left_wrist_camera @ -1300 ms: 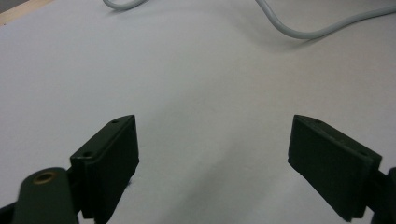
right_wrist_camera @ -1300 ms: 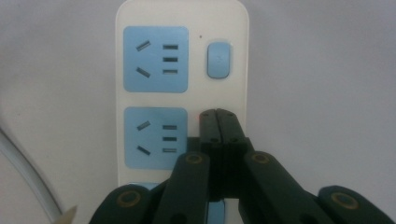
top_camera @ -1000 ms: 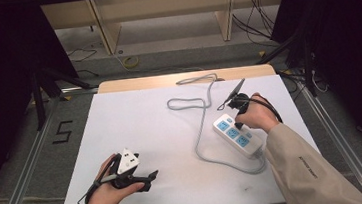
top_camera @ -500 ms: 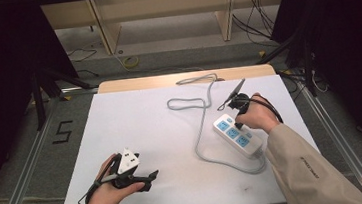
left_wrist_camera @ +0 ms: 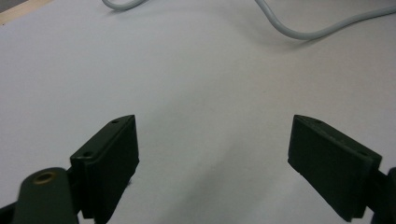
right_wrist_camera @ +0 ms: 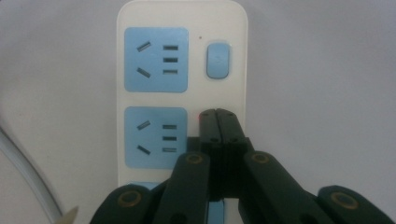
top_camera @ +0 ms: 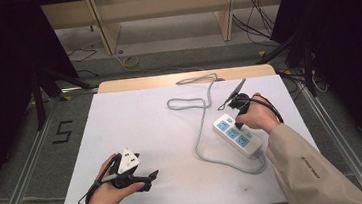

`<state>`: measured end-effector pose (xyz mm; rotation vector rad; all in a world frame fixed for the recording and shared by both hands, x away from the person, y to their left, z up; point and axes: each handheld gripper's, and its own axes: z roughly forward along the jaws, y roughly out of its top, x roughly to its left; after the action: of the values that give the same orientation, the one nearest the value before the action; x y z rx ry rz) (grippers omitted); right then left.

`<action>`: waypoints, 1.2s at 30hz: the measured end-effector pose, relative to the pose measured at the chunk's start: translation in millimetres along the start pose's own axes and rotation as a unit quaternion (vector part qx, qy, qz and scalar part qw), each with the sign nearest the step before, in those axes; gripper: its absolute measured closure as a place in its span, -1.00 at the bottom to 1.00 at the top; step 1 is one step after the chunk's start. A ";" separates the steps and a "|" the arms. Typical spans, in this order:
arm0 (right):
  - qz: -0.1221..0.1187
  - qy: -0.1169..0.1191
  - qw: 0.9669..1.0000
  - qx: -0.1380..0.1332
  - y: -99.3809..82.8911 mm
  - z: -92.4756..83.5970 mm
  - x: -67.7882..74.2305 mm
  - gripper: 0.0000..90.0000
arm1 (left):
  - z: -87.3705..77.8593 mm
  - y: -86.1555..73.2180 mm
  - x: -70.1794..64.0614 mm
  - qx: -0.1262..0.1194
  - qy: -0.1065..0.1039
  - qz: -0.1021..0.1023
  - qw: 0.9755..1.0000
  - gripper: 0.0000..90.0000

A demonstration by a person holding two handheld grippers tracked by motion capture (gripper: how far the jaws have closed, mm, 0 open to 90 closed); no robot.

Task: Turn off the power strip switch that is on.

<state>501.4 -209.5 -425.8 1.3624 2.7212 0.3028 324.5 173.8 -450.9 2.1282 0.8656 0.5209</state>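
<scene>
High view: a white table (top_camera: 136,131) carries a white power strip (top_camera: 238,135) with blue sockets, lying at an angle on the right half. Its grey cord (top_camera: 202,125) leaves the near end, curves back along the strip's left side and loops toward the far edge. The right hand (top_camera: 257,116) holds the right gripper (top_camera: 238,124) down on the strip's far part, a black cable looping around the wrist. The left hand (top_camera: 112,189) holds the left gripper (top_camera: 152,176) low at the near left of the table, well apart from the strip, with a grey three-cornered plate (top_camera: 128,160) on top.

Left gripper view: the two black jaws stand wide apart with nothing between them, just over bare table (a faint shadow lies beneath). Part of the cord crosses the top of the view.

Right gripper view: the jaws are pressed together, tips closed with no gap, gripping nothing. The tips sit on the strip's white face beside the middle socket (right_wrist_camera: 155,137), below the blue switch (right_wrist_camera: 218,60). A small red light (right_wrist_camera: 200,118) shows right at the tips.
</scene>
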 end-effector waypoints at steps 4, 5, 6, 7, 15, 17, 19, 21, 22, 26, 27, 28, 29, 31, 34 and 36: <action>0.000 0.000 1.000 0.000 0.0 -0.1 -0.3 1.00 | 0.2 0.1 -0.2 0.000 -0.001 0.000 1.000 -0.65; 0.000 0.001 1.000 0.000 0.0 -0.1 -0.4 1.00 | 0.3 0.1 -0.3 0.000 -0.001 -0.001 1.000 -0.65; 0.001 0.000 1.000 0.000 0.1 -0.1 -0.5 1.00 | 0.2 0.1 -0.2 0.000 -0.001 0.000 1.000 -0.65; 0.000 0.000 1.000 0.000 0.1 -0.1 -0.6 1.00 | 0.2 0.1 -0.1 0.000 -0.001 0.000 1.000 -0.65; -0.001 -0.006 1.000 0.000 -0.7 -0.5 -1.4 1.00 | 0.3 0.1 -0.4 0.000 -0.001 0.000 1.000 -0.65; 0.001 -0.005 1.000 0.002 -1.1 -0.8 -1.8 1.00 | 0.4 0.1 -0.3 0.001 -0.001 0.000 1.000 -0.65; 0.000 -0.007 1.000 0.001 -1.4 -0.7 -2.0 1.00 | 0.8 0.1 -0.4 0.000 -0.001 -0.002 1.000 -0.65; -0.001 -0.007 1.000 0.001 -1.5 -0.8 -2.0 1.00 | 0.9 0.1 -0.5 0.000 -0.001 -0.002 1.000 -0.65; -0.001 -0.007 1.000 0.001 -1.4 -0.9 -2.0 1.00 | 0.9 0.1 -0.5 0.000 -0.001 -0.002 1.000 -0.65; 0.000 -0.007 1.000 -0.008 -1.7 -4.4 -2.8 1.00 | 1.1 0.2 -0.5 0.000 -0.002 -0.002 1.000 -0.65; 0.001 -0.006 1.000 -0.004 -2.1 -4.2 -3.1 1.00 | 1.0 0.2 -0.4 0.002 -0.002 0.000 1.000 -0.65; 0.002 -0.008 1.000 -0.003 -2.7 -3.9 -3.5 1.00 | 1.0 0.3 -0.5 0.002 -0.002 0.000 1.000 -0.65; 0.003 -0.008 1.000 -0.004 -3.2 -3.9 -4.1 1.00 | 0.8 0.3 -0.6 0.001 -0.002 0.000 1.000 -0.65; 0.001 -0.011 1.000 -0.004 -3.8 -4.2 -4.8 1.00 | 1.0 0.2 -0.7 0.000 -0.002 -0.001 1.000 -0.65; 0.003 -0.012 1.000 -0.006 -5.3 -3.0 -6.0 1.00 | 1.2 0.2 -0.5 0.000 -0.002 -0.002 1.000 -0.65; 0.004 -0.011 1.000 -0.008 -6.0 -3.0 -6.3 1.00 | 1.3 0.3 -0.5 0.000 -0.001 -0.001 1.000 -0.65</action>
<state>500.0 -218.4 -424.2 1.3648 2.6893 0.3085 325.0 172.7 -451.6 2.1276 0.8671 0.5159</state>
